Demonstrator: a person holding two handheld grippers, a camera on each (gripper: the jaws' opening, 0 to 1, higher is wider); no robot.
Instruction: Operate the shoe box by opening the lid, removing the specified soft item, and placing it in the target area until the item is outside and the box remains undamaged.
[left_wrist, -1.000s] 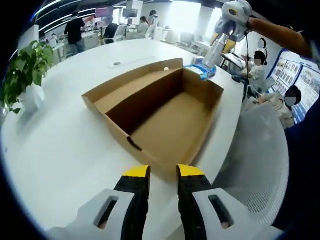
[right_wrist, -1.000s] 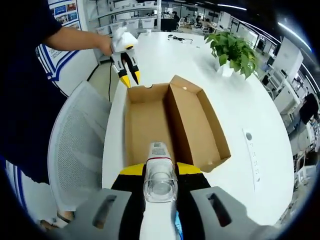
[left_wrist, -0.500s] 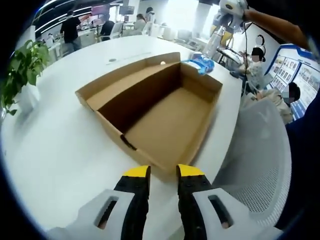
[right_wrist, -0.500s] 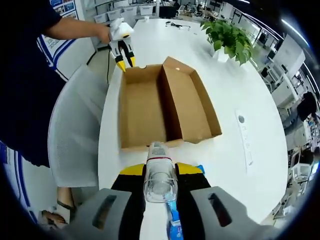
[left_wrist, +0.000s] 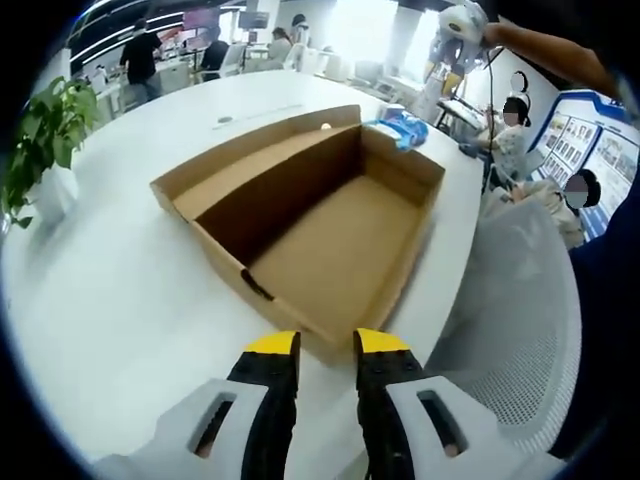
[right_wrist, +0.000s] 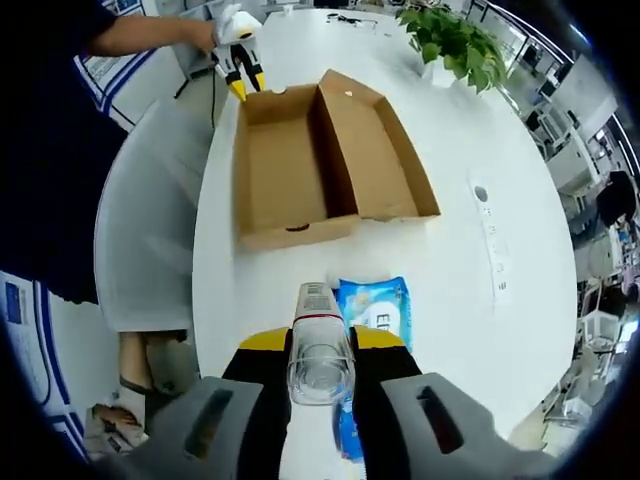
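Observation:
The brown cardboard shoe box (left_wrist: 340, 250) lies open and empty on the white table, its lid (left_wrist: 260, 165) folded flat beside it. Past the box's far end lies a blue soft packet (left_wrist: 400, 127). My left gripper (left_wrist: 326, 345) hovers at the near end of the box, open by a narrow gap with nothing in it. Above the packet hangs my right gripper (left_wrist: 437, 80). In the right gripper view the box (right_wrist: 280, 170) lies ahead and the packet (right_wrist: 375, 308) rests on the table below my right gripper (right_wrist: 320, 338), which is shut on a clear plastic object (right_wrist: 320, 360) with a white label.
A potted plant (left_wrist: 50, 130) stands on the table beyond the lid. A grey mesh chair (right_wrist: 150, 230) is at the table's edge beside the box. A socket strip (right_wrist: 490, 240) is set into the tabletop. The left gripper (right_wrist: 243, 85) shows at the box's far end.
The right gripper has risen and drawn back from the box, so the blue packet now shows in full below it. The left gripper has barely moved.

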